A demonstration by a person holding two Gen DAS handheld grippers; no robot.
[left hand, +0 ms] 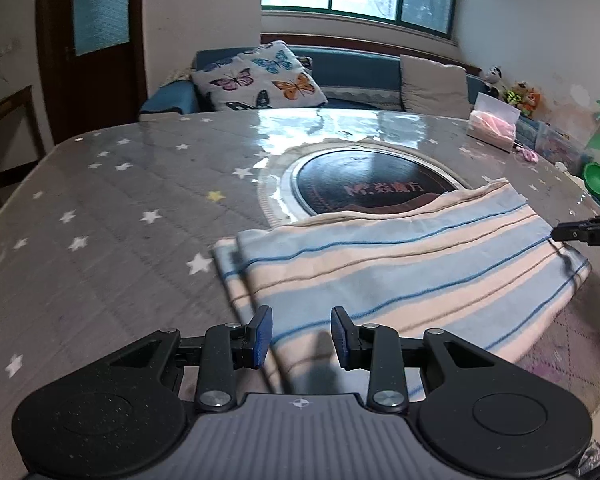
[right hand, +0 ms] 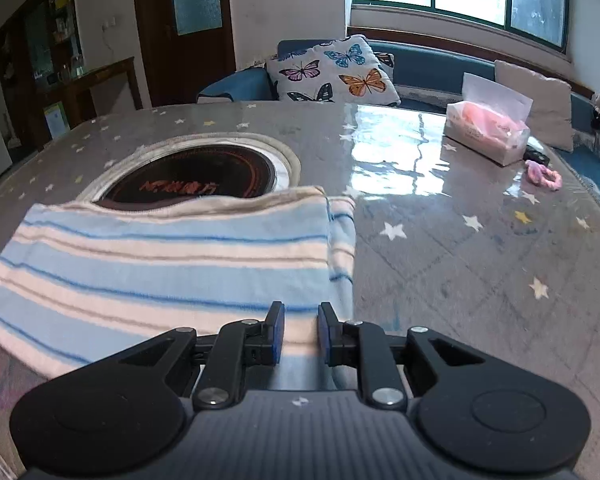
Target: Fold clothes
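1. Striped blue-and-cream knitted garment (left hand: 400, 264), folded, is lying on the star-patterned grey counter (left hand: 100, 208), partly overlapping a round black hob (left hand: 364, 188).
2. Handling: looking soft, light, floppy; gripping doubled near-edge corners is advisable.
3. Left hand-held gripper (left hand: 302, 336) is hovering with jaws apart, empty; right hand-held gripper (right hand: 301, 332) is hovering narrower, empty.

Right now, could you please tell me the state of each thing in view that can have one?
Striped garment: folded, flat on the table, its far edge over the cooktop rim.
Left gripper: jaws open above the garment's near edge, holding nothing.
Right gripper: jaws open over the garment's near right corner, holding nothing.
Tissue box: open, a tissue sticking up.
Built-in cooktop: partly covered by the garment.
Door: closed.
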